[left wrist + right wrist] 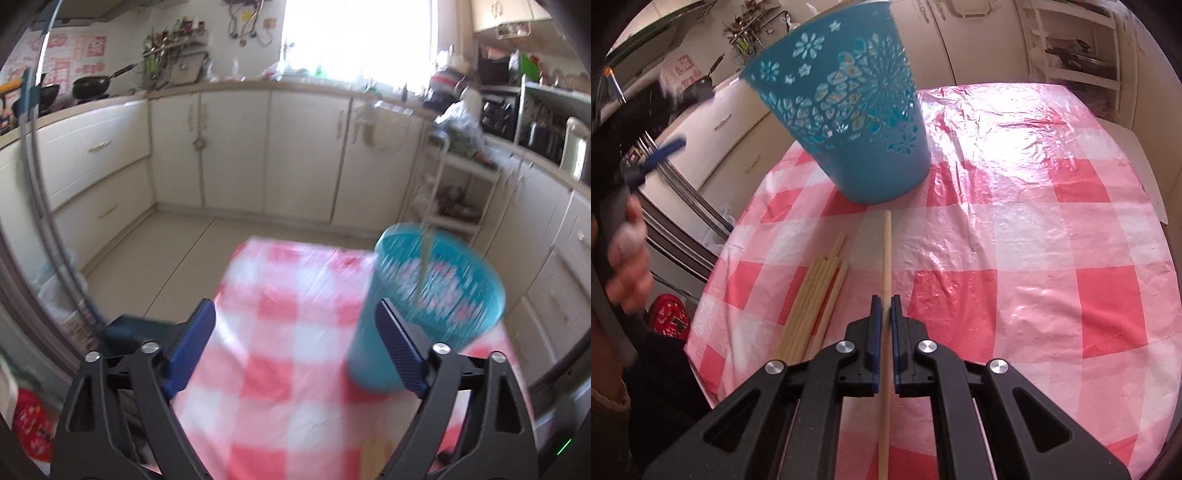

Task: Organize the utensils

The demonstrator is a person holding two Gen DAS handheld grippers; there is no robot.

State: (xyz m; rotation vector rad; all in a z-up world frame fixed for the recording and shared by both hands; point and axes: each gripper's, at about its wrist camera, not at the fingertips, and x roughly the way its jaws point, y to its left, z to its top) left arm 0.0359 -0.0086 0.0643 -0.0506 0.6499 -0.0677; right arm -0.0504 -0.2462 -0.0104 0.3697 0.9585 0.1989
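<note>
The right gripper (pixel 885 314) is clamped on one chopstick (pixel 886 254). The left gripper (pixel 295 332) stands wide apart, empty. The teal basket (pixel 849 110) stands near the tablecloth's (pixel 1034 221) far-left corner; loose chopsticks (pixel 816 299) lie near its left edge.

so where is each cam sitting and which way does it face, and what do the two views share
Left wrist: sits on the left gripper, jaws open with nothing between them, looking forward and down across the checked tablecloth toward the kitchen cabinets; only its own fingers show.
Right wrist: sits on the right gripper, shut on a chopstick, looking down the table past the chopstick pile; the person's left hand shows at the left edge.
Shared: the teal basket, the tablecloth, the cabinets.
</note>
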